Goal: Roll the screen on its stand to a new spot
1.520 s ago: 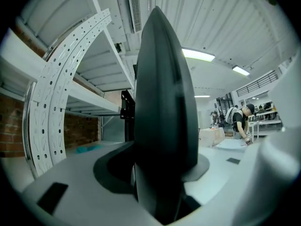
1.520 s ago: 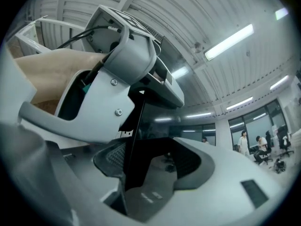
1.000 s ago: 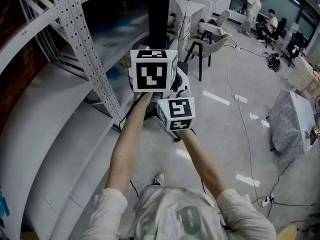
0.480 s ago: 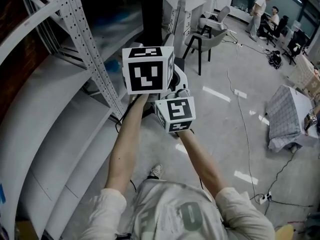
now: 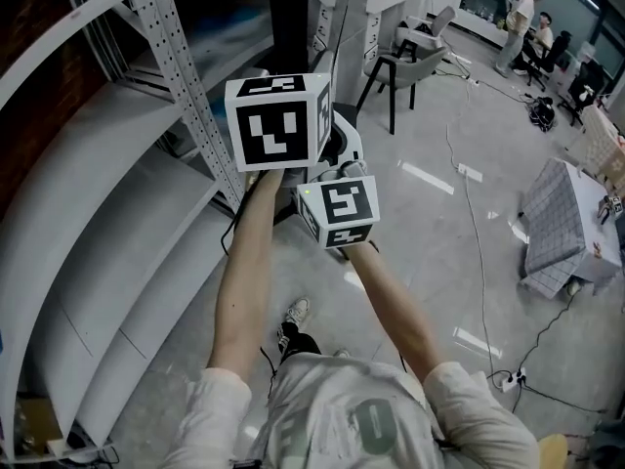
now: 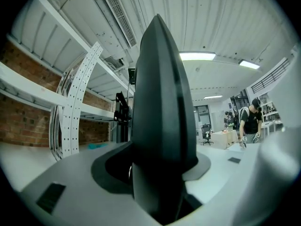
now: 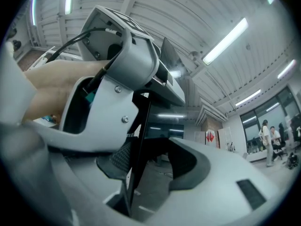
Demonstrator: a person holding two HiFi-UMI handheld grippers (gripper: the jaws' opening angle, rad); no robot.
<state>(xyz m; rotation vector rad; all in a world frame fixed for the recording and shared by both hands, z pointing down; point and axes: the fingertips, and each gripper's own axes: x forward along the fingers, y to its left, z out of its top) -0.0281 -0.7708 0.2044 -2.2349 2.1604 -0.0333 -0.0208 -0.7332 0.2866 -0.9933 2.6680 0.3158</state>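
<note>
The screen (image 5: 289,16) is a tall black panel on a stand, upright just beyond both marker cubes in the head view. In the left gripper view its thick dark edge (image 6: 162,126) fills the gap between the jaws, and my left gripper (image 6: 162,192) is shut on it. My right gripper (image 7: 150,168) sits lower, straddling the thin black panel edge (image 7: 137,145). Its left pad (image 7: 118,158) lies against the panel, while floor shows between the panel and the right pad. The stand's base is hidden behind cubes and arms.
A grey metal shelf rack (image 5: 176,76) runs close along the left. A chair (image 5: 405,62) stands ahead to the right. Cables (image 5: 469,223) trail over the floor, near a cloth-covered object (image 5: 562,228). Two people (image 5: 527,18) are far off at the top right.
The person has stepped forward; the foot moved up the view. Both grippers and the screen have shifted together to the left in the view, past the rack's upright.
</note>
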